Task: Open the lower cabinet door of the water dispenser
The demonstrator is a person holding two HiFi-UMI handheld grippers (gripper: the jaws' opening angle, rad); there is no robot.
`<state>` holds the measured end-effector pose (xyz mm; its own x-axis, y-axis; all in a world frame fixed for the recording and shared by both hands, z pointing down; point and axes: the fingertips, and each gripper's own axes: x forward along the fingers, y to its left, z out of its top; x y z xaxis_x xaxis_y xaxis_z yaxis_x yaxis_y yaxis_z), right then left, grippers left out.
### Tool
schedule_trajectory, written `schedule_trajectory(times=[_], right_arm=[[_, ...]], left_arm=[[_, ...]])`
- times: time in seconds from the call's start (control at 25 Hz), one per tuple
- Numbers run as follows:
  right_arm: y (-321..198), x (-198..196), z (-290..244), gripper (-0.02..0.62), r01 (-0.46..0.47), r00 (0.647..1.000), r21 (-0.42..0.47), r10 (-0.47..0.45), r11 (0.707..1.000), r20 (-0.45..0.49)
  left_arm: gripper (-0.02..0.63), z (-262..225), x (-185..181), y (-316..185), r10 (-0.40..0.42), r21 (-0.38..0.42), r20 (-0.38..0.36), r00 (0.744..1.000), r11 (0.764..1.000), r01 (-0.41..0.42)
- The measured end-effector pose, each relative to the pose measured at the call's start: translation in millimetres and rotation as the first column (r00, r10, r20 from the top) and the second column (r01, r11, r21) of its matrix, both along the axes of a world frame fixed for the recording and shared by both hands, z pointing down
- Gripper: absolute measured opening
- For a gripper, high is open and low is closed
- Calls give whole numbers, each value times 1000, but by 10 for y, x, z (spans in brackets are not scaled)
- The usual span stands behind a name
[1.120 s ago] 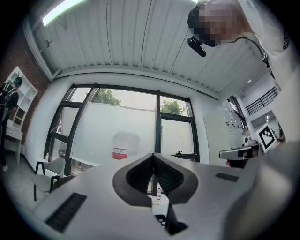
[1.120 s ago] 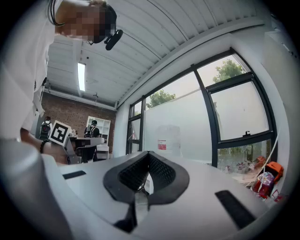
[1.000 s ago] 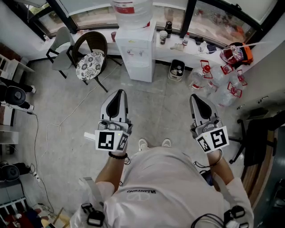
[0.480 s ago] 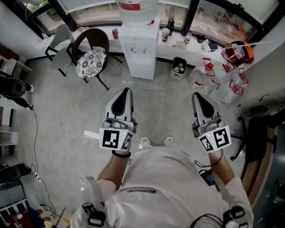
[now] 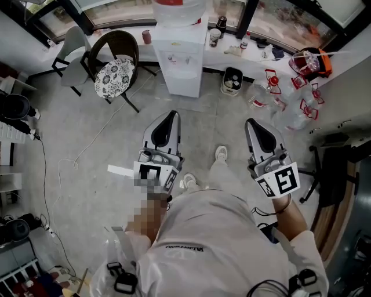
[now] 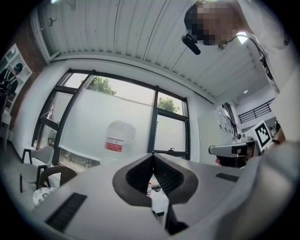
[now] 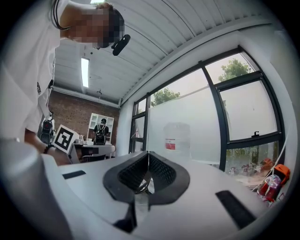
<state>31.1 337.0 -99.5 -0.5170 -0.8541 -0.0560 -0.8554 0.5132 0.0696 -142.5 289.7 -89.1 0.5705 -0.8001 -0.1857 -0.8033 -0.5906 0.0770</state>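
Water dispenser (image 5: 185,61), its bottle (image 5: 177,10) label illegible; left gripper (image 5: 172,113) and right gripper (image 5: 250,122) closed, empty.

free: bare floor (image 5: 200,119) at frame centre lay open up to the water dispenser (image 5: 184,72) front | left of it: chair (image 5: 116,66) stood just beside | right of it: bin (image 5: 233,80) near, water jugs (image 5: 281,101) crowded the upper right

Daylight from the tall black-framed windows (image 6: 155,123) lights the room evenly, and the grey concrete floor (image 5: 87,133) carries only soft shadows. Both gripper views bow straight lines and darken to black at the rim. The translucent red-labelled dispenser bottle (image 6: 119,138) fades into washed-out panes. A long ceiling strip lamp (image 7: 85,71) glares.
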Motion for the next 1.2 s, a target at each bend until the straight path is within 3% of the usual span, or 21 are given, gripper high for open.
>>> schedule_trajectory(times=[0.28,0.68,0.96,1.2], right_arm=[[-461,137,98,17,72,997,-20,-72,997,1],[-1515,718,310,17,179,984,-64,-178,982,21],[-2296,1087,716,17,227,974,-84,-226,970,30],[-2820,1098,1385,17,264,964,-95,-263,960,25]], left_arm=[[6,7,306,-383,-19,-1,10,1000,1000,19],[6,99,889,-1277,-128,-2,47,991,992,129],[6,501,1161,-1874,-215,-34,79,973,975,218],[6,1136,1308,-2311,-238,-25,111,965,970,242]])
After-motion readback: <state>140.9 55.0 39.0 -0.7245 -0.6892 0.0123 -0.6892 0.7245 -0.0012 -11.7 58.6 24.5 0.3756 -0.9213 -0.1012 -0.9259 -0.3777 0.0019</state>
